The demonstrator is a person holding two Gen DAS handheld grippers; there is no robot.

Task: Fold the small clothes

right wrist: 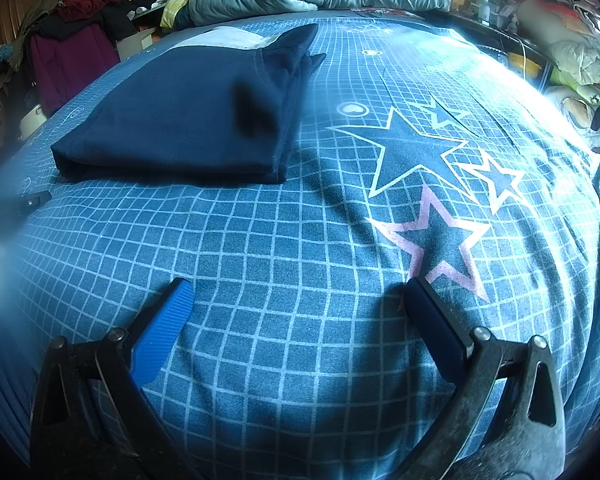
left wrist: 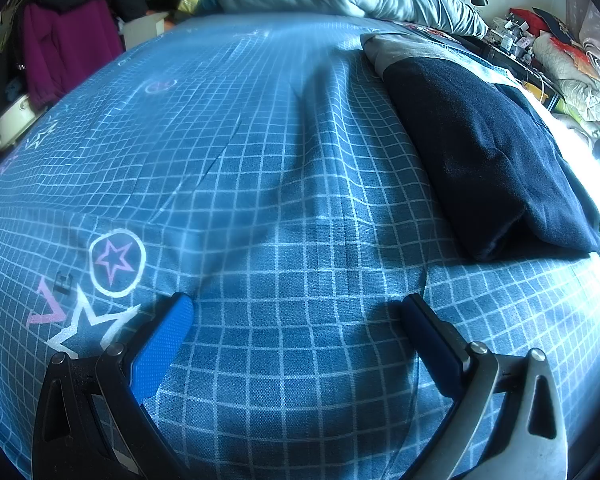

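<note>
Both the left gripper (left wrist: 296,308) and right gripper (right wrist: 298,294) hover with jaws spread wide, gripping nothing, probably because the fold looks finished. The navy garment (left wrist: 488,152) lies folded on the bedspread (left wrist: 260,168), ahead-right of the left jaws and ahead-left of the right jaws, well clear of both.

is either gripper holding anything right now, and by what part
Nothing is held. The left gripper and right gripper are both open over the bedsheet; the folded navy garment lies apart, untouched.
</note>
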